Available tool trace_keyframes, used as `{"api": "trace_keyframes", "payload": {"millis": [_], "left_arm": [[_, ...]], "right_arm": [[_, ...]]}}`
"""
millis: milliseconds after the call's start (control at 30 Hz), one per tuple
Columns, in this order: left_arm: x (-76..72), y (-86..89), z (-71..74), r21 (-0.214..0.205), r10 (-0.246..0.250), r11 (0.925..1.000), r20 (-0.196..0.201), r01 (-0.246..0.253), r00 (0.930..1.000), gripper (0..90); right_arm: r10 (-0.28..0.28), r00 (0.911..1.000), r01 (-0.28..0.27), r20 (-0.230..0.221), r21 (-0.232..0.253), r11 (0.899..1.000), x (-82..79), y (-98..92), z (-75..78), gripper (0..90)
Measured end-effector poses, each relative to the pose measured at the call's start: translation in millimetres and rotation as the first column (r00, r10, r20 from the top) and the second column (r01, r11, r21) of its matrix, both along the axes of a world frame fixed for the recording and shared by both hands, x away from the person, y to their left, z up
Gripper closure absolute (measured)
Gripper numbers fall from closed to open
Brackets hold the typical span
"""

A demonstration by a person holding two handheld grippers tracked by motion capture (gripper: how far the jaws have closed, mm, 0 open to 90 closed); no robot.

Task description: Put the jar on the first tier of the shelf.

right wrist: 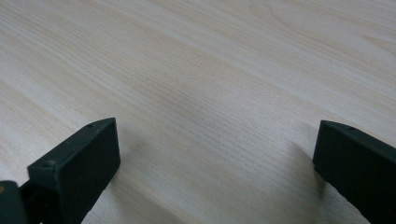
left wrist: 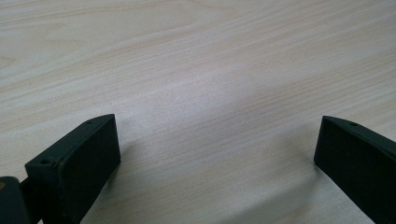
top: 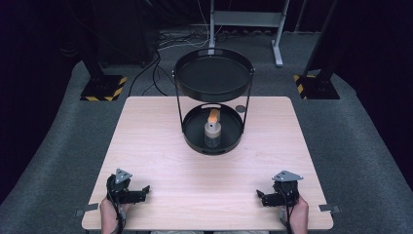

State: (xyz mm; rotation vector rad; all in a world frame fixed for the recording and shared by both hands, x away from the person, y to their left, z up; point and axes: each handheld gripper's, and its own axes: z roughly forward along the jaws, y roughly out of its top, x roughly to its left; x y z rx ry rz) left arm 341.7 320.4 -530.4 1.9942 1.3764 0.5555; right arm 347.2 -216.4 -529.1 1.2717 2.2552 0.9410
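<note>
Your jaws are spread wide on both sides with nothing between them: the left gripper (left wrist: 217,144) and the right gripper (right wrist: 215,144) each look down along their black jaws at bare pale wood, low over the table (top: 146,146) near its front edge. From above, the left gripper (top: 127,190) and right gripper (top: 277,194) sit well apart at the two near corners, tips turned in toward each other. The thing nearest to reach for is the small jar (top: 213,132), which stands upright in the lower tray (top: 192,139) of the black two-tier stand (top: 214,73), at the middle of the far half of the table. It looks like a grey cylinder with something orange at its top; the detail is too small to tell more. To start well, I would bring one gripper forward between the thin side rods, staying under the upper tray, keep the jaws wide until they flank the jar, and close squarely on its body so it does not tip
</note>
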Motion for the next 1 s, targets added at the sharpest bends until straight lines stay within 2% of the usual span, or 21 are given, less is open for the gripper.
{"api": "trace_keyframes", "payload": {"millis": [33,1000], "left_arm": [[-0.2,-1.3,-0.3,0.013,-0.003,0.9999,0.001,0.003,1.0000,0.0],[2.7,-1.6,-0.3,0.016,-0.014,0.9998,0.003,0.014,0.9999,0.1]], "right_arm": [[0.000,1.0000,0.000,0.000,0.000,1.000,0.0,0.0,0.0,0.1],[-0.004,1.0000,0.004,0.000,0.000,1.000,-0.1,0.0,0.0,0.1]]}}
